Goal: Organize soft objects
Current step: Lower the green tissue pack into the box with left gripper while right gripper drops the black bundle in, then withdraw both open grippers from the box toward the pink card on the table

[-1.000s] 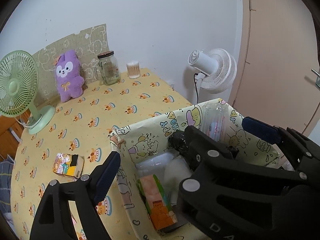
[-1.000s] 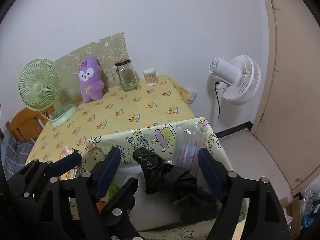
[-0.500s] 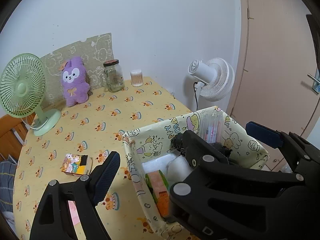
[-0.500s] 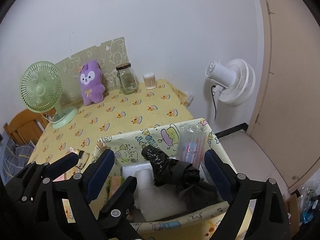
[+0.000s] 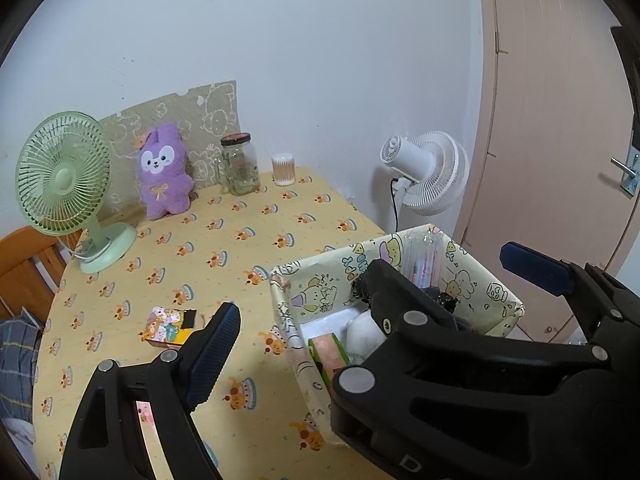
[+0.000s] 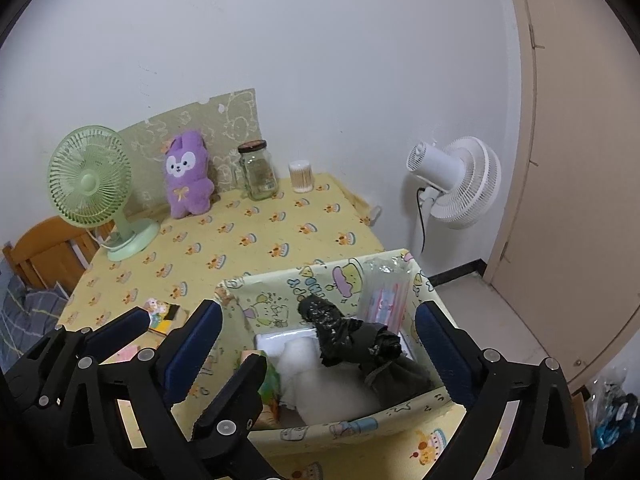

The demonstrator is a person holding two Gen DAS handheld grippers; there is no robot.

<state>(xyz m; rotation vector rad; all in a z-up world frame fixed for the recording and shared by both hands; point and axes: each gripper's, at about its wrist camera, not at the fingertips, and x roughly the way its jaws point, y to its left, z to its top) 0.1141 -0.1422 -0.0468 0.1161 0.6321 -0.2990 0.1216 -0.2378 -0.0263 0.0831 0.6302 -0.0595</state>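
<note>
A yellow cartoon-print fabric bin (image 6: 276,296) (image 5: 316,280) stands at the table's near right corner. Inside lie a crumpled black plastic bag (image 6: 352,340), a white soft bundle (image 6: 320,380), an orange-green packet (image 5: 330,358) and a clear pack of pink items (image 6: 386,296). A purple plush rabbit (image 5: 162,170) (image 6: 186,184) leans against the back wall. My left gripper (image 5: 384,304) is open and empty, above and straddling the bin. My right gripper (image 6: 318,336) is open and empty, above the bin's near side. The right gripper's black frame (image 5: 440,360) hides part of the bin in the left wrist view.
A green desk fan (image 5: 68,184) stands at back left. A glass jar (image 5: 240,166) and a cotton-swab pot (image 5: 284,170) stand by the wall. A small colourful box (image 5: 168,326) lies left of the bin. A white fan (image 6: 456,184) and a door (image 6: 580,160) are right.
Both grippers have pulled up and back from the bin, so it looks smaller and lower. The black bag stays in the bin. Both stay open.
</note>
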